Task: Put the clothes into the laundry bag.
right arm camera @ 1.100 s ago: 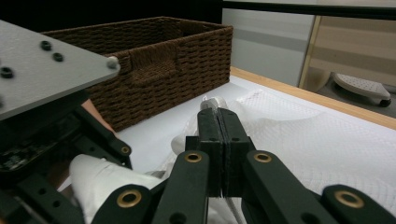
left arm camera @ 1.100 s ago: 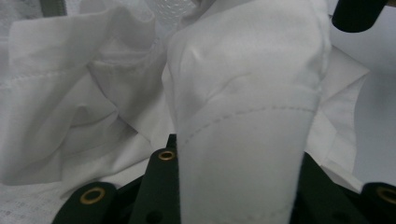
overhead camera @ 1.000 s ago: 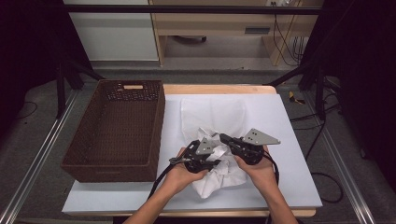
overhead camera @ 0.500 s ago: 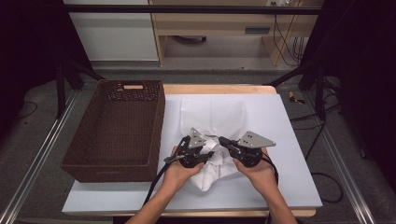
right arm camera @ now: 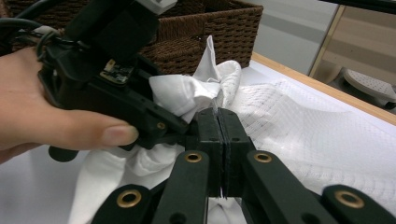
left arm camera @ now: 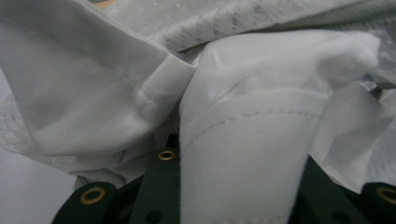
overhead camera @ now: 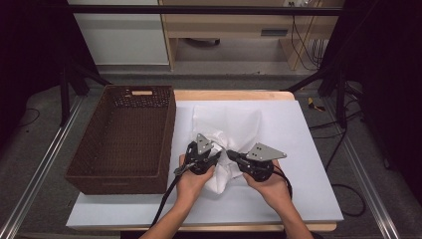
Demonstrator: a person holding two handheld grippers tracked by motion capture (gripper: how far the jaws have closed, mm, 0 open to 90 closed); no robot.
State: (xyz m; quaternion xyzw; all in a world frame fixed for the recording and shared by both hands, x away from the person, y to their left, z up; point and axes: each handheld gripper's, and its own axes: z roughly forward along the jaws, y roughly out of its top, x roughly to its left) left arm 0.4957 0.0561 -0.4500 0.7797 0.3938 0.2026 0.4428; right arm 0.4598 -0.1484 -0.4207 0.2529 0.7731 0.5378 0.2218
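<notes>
1. White garment [overhead camera: 226, 144] lay bunched mid-table [overhead camera: 308, 149], just right of the brown wicker basket [overhead camera: 124, 134].
2. Left tongs [overhead camera: 215, 157] were clamped on a hemmed fold of it; fabric filled the jaws in the left gripper view.
3. Right tongs [right arm camera: 219, 126] were pressed fully together, pinching a thin edge of the garment.
4. Both tongs sat close together over the garment's near end.

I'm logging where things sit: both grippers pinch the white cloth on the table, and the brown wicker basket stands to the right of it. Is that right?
Not quite: in the high view the brown wicker basket stands to the left of the white cloth, not the right. The rest holds: the left gripper and right gripper both pinch the cloth on the table.
</notes>
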